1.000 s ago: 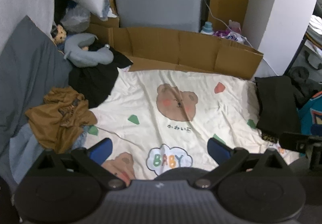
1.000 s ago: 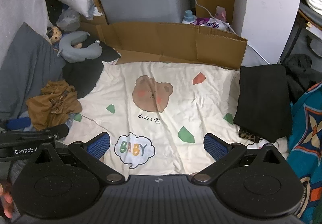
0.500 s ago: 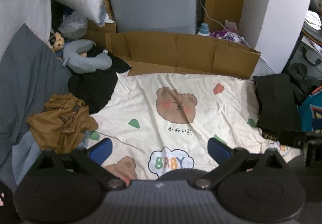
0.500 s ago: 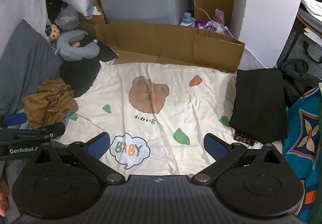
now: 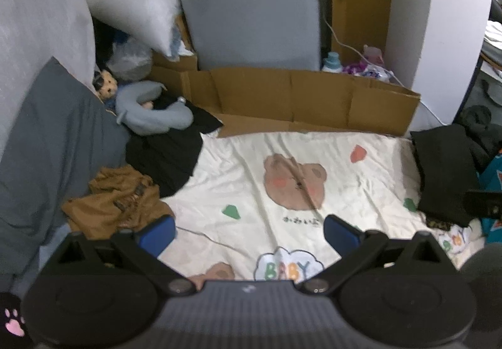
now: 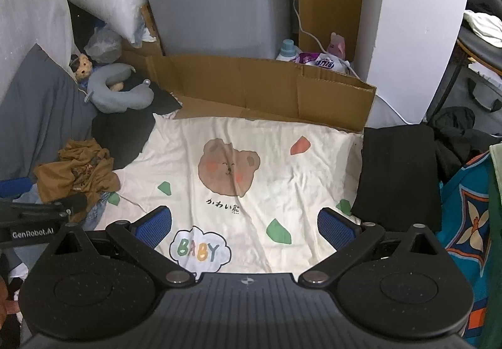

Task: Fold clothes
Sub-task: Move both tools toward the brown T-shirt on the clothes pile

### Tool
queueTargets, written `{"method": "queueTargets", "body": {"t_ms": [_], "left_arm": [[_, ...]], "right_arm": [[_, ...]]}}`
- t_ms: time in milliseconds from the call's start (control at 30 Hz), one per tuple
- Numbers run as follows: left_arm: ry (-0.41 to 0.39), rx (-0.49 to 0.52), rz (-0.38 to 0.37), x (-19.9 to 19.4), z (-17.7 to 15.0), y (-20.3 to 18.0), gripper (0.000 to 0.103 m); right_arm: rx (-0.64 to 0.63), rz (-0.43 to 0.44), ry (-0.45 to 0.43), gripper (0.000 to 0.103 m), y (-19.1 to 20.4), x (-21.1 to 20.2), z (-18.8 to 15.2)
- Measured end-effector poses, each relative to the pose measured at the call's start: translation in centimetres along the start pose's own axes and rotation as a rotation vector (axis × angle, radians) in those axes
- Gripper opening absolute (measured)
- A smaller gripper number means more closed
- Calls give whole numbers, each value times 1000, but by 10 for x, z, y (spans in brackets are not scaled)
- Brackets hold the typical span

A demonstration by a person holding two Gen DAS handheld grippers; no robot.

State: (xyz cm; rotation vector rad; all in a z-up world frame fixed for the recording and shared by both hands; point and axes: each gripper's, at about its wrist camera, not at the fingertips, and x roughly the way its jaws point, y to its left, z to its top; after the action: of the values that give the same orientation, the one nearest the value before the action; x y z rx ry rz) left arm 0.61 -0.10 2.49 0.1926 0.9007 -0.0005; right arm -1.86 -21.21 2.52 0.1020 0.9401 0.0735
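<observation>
Both my left gripper [image 5: 249,231] and my right gripper [image 6: 244,226] hang with fingers spread wide apart, holding nothing, above the cream bear-print sheet [image 6: 251,161]. The crumpled brown garment [image 5: 116,201] lies just beyond my left gripper's left finger, and the folded black garment [image 6: 397,173] just beyond my right gripper's right finger.

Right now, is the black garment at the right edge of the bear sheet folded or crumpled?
Folded. The black garment lies as a flat, straight-edged rectangle beside the bear sheet, unlike the bunched brown garment.
</observation>
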Motion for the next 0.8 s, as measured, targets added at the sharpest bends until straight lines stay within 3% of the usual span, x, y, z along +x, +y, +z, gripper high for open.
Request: {"method": "queueTargets", "body": {"t_ms": [267, 800], "left_arm": [[-8, -4, 39, 1, 8, 27, 102], [-18, -73, 29, 27, 0, 84, 102]], "right_arm": [[32, -8, -6, 102, 1, 2, 6], [37, 34, -27, 102, 17, 28, 1]]}}
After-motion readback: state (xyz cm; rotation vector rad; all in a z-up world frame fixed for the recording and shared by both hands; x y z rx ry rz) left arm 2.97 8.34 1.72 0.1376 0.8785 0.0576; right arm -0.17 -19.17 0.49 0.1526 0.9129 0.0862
